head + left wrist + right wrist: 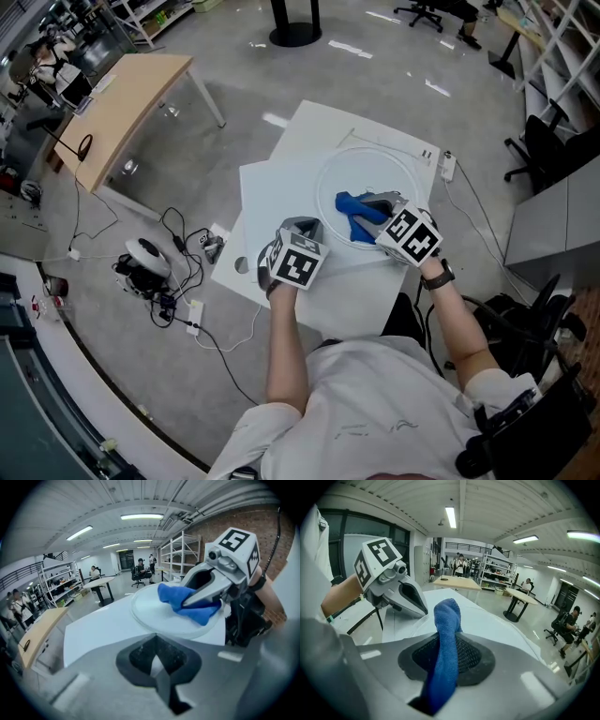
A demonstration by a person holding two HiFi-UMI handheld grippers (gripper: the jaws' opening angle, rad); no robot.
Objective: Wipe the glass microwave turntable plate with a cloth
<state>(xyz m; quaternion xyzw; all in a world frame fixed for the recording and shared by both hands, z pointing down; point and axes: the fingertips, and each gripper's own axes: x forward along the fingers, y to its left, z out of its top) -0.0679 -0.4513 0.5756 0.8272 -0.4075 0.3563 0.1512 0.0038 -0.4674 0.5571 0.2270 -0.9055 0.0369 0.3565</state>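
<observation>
Right gripper (367, 217) was clenched on the cloth (349, 206) and held it down on the near side of the plate (375, 169), which lay flat on the table (281, 192), ready for a wiping stroke. Left gripper (300, 228) was closed on nothing, beside the plate, probably parked clear of the wipe; contact with the table was unclear.

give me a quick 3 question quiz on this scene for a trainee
1. True or false: the left gripper holds the blue cloth.
2. The right gripper holds the cloth on: A the round clear glass turntable plate; B the floor; C a chair.
3. Fill in: the plate lies on a ___ table.
Key: 1 false; 2 A; 3 white.
</observation>
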